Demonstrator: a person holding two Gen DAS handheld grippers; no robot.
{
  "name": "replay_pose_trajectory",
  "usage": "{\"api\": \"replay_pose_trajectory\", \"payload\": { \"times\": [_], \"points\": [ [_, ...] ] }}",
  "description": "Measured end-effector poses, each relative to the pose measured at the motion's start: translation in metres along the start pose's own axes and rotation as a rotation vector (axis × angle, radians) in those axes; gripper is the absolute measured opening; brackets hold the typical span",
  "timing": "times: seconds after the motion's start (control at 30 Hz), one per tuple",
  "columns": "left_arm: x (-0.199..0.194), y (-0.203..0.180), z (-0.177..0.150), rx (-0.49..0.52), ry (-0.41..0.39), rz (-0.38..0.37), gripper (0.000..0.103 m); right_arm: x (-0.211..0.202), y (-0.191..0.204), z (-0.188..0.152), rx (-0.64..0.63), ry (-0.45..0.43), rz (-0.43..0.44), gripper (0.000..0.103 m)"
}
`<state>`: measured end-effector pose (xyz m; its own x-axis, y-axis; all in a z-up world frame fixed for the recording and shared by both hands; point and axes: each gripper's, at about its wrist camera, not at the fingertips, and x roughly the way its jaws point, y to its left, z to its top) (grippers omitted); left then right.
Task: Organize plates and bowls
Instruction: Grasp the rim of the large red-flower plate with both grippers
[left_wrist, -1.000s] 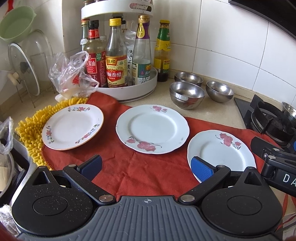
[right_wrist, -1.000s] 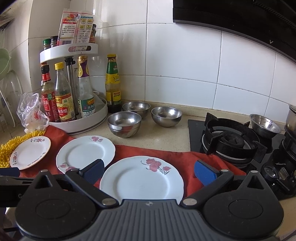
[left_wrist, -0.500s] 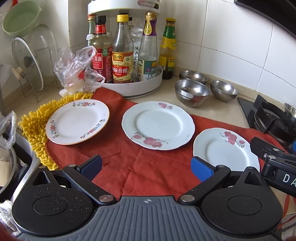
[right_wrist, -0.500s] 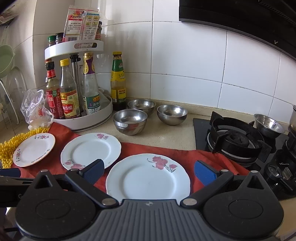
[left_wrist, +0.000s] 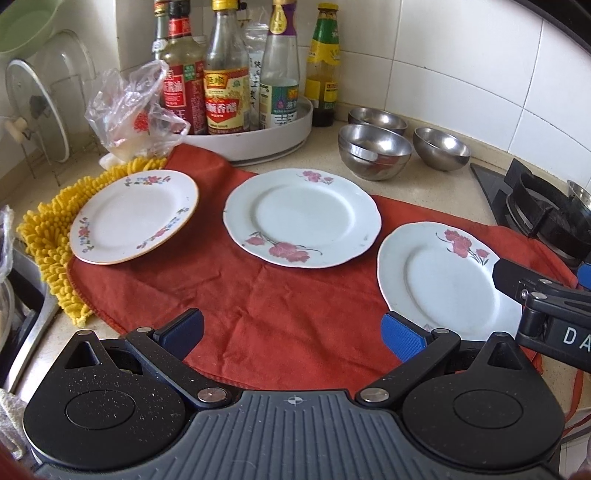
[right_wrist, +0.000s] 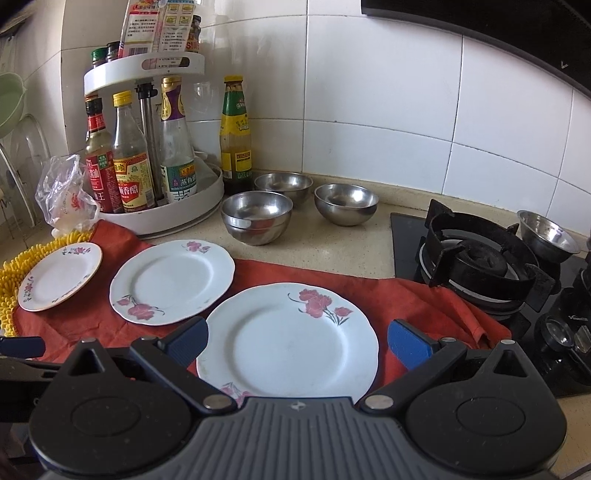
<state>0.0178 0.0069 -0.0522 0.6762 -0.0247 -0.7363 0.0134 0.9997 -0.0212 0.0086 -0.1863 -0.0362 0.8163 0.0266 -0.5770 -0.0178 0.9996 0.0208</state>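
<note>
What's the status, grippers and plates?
Left gripper and right gripper open, empty. Three plates unstacked on red cloth. Nothing blocking.

Bright, even daylight, soft and diffuse, strongest at upper left of both views. Faint, short shadows under the plates (left_wrist: 302, 218). Mild glare on white wall tiles (right_wrist: 373, 92) and steel bowls (right_wrist: 257, 218); highlights near clipping on tiles at upper centre. Strong fisheye bending at frame edges, dark vignette in corners. Sharp focus mid-frame; slight softness toward margins. No motion blur.
</note>
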Motion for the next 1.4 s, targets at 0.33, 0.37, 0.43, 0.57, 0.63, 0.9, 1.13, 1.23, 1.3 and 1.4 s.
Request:
{"api": "replay_pose_trajectory", "payload": {
  "times": [0.33, 0.37, 0.43, 0.57, 0.63, 0.9, 1.13, 1.23, 1.3, 1.4],
  "points": [
    [0.032, -0.030, 0.004, 0.073, 0.059, -0.039, 0.103, 0.027, -0.027, 0.001, -0.001, 0.043, -0.025, 0.102],
    [0.035, -0.033, 0.005, 0.082, 0.064, -0.043, 0.103, 0.030, -0.030, 0.002, 0.001, 0.047, -0.028, 0.102],
    [0.040, -0.038, 0.007, 0.090, 0.072, -0.053, 0.103, 0.035, -0.036, 0.002, 0.006, 0.057, -0.034, 0.102],
    [0.050, -0.045, 0.011, 0.091, 0.087, -0.068, 0.103, 0.047, -0.046, 0.002, 0.008, 0.076, -0.019, 0.102],
    [0.056, -0.049, 0.013, 0.098, 0.100, -0.069, 0.103, 0.053, -0.049, 0.003, 0.007, 0.086, -0.013, 0.102],
    [0.075, -0.060, 0.020, 0.105, 0.142, -0.079, 0.103, 0.075, -0.056, 0.003, 0.004, 0.128, 0.036, 0.101],
    [0.089, -0.066, 0.024, 0.092, 0.165, -0.118, 0.102, 0.093, -0.071, 0.001, 0.073, 0.196, 0.171, 0.083],
    [0.096, -0.067, 0.025, 0.077, 0.178, -0.169, 0.100, 0.101, -0.077, -0.001, 0.124, 0.231, 0.223, 0.079],
    [0.098, -0.070, 0.025, 0.084, 0.168, -0.176, 0.100, 0.105, -0.079, 0.000, 0.124, 0.237, 0.233, 0.077],
    [0.100, -0.077, 0.027, 0.111, 0.165, -0.186, 0.099, 0.110, -0.082, 0.000, 0.121, 0.253, 0.250, 0.073]
  ]
}}
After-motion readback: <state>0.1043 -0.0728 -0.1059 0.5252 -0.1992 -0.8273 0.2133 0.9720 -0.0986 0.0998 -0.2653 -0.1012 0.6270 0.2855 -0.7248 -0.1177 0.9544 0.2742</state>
